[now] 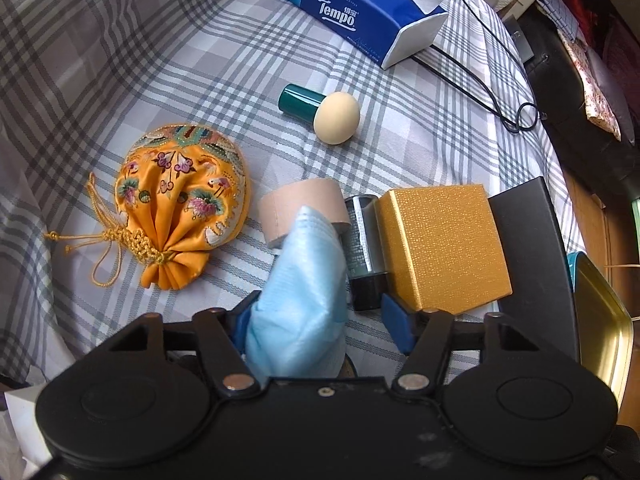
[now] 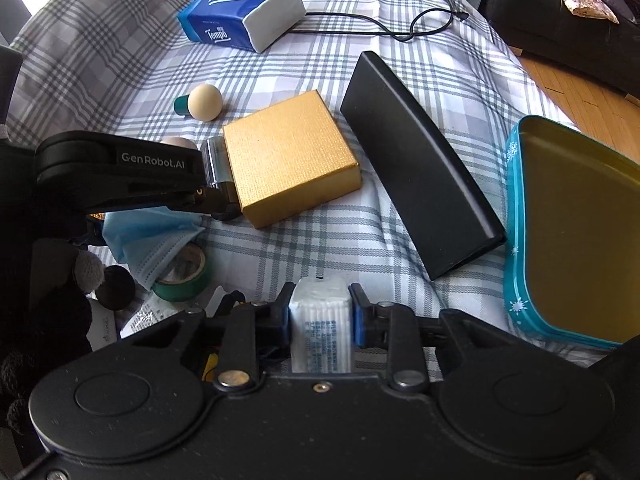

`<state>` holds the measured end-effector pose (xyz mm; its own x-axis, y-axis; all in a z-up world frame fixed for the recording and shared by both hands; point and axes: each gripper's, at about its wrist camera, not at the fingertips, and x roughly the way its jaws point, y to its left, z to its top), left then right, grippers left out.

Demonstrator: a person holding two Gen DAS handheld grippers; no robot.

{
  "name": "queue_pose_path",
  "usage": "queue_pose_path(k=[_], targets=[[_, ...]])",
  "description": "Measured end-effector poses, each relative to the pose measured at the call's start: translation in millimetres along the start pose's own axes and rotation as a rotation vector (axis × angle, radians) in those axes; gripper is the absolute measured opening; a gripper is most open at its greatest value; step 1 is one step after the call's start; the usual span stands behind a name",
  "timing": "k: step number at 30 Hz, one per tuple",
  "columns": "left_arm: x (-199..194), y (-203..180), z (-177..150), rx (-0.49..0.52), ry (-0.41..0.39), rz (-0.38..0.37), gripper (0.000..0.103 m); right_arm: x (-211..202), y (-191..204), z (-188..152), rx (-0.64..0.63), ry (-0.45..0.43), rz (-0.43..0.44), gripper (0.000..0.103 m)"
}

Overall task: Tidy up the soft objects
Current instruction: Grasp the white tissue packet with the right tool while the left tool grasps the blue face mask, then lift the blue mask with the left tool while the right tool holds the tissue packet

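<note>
My left gripper (image 1: 320, 312) has its jaws spread wide, with a light blue face mask (image 1: 300, 288) lying against its left finger and hanging over a beige tape roll (image 1: 304, 208). The mask also shows in the right wrist view (image 2: 156, 240), hanging below the left gripper (image 2: 116, 172). My right gripper (image 2: 320, 312) is shut on a small white tissue pack (image 2: 322, 328), held above the checked cloth. An orange embroidered pouch (image 1: 180, 204) lies to the left. A makeup sponge (image 1: 336, 118) with a teal handle lies further back.
A gold box (image 2: 292, 156), a black case (image 2: 420, 184) and an open teal tin (image 2: 576, 232) lie to the right. A blue Tempo tissue box (image 2: 244, 16) and a black cable (image 2: 380, 28) are at the back. A green tape roll (image 2: 184, 276) lies at the near left.
</note>
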<state>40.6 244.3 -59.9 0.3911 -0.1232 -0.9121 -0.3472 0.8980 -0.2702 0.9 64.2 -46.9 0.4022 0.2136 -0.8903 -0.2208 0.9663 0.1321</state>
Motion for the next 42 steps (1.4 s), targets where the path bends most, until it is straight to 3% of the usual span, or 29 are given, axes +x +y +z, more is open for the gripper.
queue_pose_path(k=[10,20,22,24,29,33,35,39,42], targets=[[-47,8,-1,0.003,-0.085,-0.022,0.052,-27,-10,-5,0.04,-0.078,0.067,0.029],[-87,18,2,-0.015,-0.148,-0.044,0.043,-53,-42,-12,0.121,-0.147,0.12,0.029],[-90,18,2,-0.016,-0.149,-0.035,0.05,-56,-50,-14,0.136,-0.16,0.117,0.029],[-86,16,1,-0.012,-0.149,0.001,0.087,-58,-57,-16,0.152,-0.168,0.113,0.029],[-55,1,-6,0.043,-0.107,0.084,0.097,-59,-65,-21,0.165,-0.173,0.124,0.029],[-19,-8,-13,0.071,-0.053,0.167,0.097,-58,-65,-25,0.151,-0.169,0.125,0.029],[-9,-11,-17,0.089,-0.039,0.198,0.093,-59,-66,-26,0.151,-0.167,0.128,0.029],[4,-8,-19,0.07,-0.003,0.193,0.058,-60,-71,-28,0.164,-0.172,0.133,0.029],[0,-2,-19,0.029,0.003,0.156,0.05,-64,-75,-29,0.174,-0.184,0.137,0.029]])
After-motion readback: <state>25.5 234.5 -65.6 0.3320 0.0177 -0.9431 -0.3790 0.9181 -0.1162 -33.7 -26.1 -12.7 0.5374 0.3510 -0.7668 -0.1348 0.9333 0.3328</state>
